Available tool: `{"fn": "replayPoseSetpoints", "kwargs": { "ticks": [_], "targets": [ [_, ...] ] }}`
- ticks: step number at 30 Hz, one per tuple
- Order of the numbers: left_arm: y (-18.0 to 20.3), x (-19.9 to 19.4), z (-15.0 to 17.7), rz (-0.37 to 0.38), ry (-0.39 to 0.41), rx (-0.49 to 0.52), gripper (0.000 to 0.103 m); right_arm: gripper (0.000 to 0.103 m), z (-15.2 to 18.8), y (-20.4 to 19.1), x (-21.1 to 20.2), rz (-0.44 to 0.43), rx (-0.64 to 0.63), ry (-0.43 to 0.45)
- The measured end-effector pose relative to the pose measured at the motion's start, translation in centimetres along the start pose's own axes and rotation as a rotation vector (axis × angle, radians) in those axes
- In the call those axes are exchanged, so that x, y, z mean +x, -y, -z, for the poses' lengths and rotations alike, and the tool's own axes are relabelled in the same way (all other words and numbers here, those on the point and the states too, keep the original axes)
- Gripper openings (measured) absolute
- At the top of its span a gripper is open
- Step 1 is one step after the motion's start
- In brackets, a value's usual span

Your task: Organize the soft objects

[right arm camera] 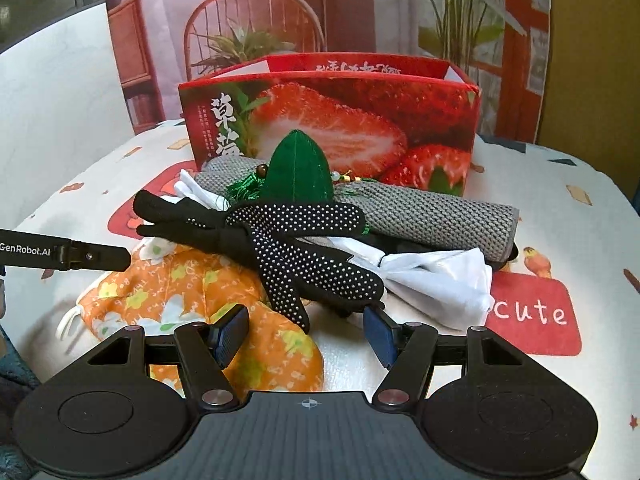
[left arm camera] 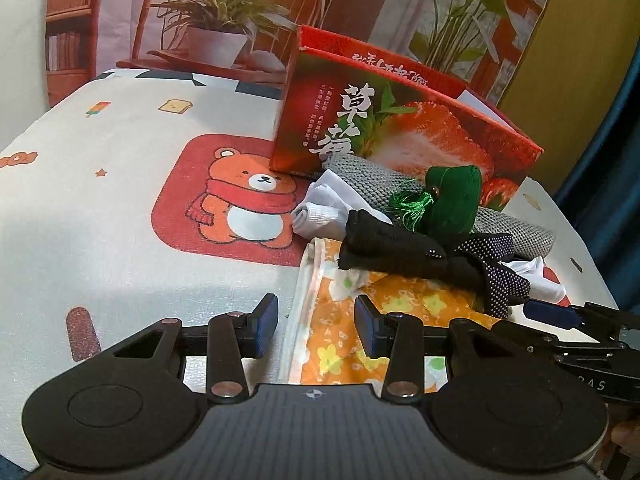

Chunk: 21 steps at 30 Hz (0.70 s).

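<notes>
Now the left gripper (left arm camera: pixel 316 318) and the right gripper (right arm camera: pixel 306 330) both stand spread and pinch nothing, near the orange flowered cloth (right arm camera: pixel 208 284) under the dotted black glove (right arm camera: pixel 308 256).

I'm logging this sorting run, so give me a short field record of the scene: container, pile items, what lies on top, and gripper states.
container: red strawberry box, open top, behind the pile
surface: cartoon-print tablecloth
pile items: grey knit cloth, green leaf sachet with tassel, dotted black glove, plain black glove, white cloth, orange floral cloth
top of pile: green leaf sachet, resting on the grey knit cloth
left gripper: open, holding nothing, over the orange floral cloth's edge
right gripper: open, holding nothing, just short of the dotted black glove
</notes>
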<state>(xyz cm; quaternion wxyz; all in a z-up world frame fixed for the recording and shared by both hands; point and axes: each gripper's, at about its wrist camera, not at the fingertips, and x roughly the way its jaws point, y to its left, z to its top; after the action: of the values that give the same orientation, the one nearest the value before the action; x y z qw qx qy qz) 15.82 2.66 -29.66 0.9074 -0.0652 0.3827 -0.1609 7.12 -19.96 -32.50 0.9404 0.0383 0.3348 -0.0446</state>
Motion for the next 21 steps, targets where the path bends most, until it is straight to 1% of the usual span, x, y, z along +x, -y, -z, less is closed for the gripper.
{"fn": "replayPoseSetpoints", "kwargs": {
  "ticks": [11, 18, 19, 20, 21],
  "targets": [
    [0.2, 0.0, -0.2, 0.022, 0.003, -0.002, 0.044, 0.06, 0.4, 0.4, 0.0, -0.001, 0.002, 0.026],
    [1.4, 0.5, -1.7, 0.081, 0.012, -0.003, 0.045, 0.06, 0.3, 0.1, 0.1, 0.006, -0.031, 0.038],
    [1.6, 0.7, -2.1, 0.089, 0.014, -0.007, 0.048, 0.06, 0.2, 0.1, 0.2, 0.007, -0.034, 0.039],
    [1.7, 0.8, -2.5, 0.099, 0.015, -0.013, 0.053, 0.06, 0.2, 0.1, 0.2, 0.008, -0.039, 0.04],
    [1.8, 1.0, -2.8, 0.105, 0.018, -0.023, 0.055, 0.06, 0.0, 0.1, 0.3, 0.01, -0.044, 0.044]
  ]
}}
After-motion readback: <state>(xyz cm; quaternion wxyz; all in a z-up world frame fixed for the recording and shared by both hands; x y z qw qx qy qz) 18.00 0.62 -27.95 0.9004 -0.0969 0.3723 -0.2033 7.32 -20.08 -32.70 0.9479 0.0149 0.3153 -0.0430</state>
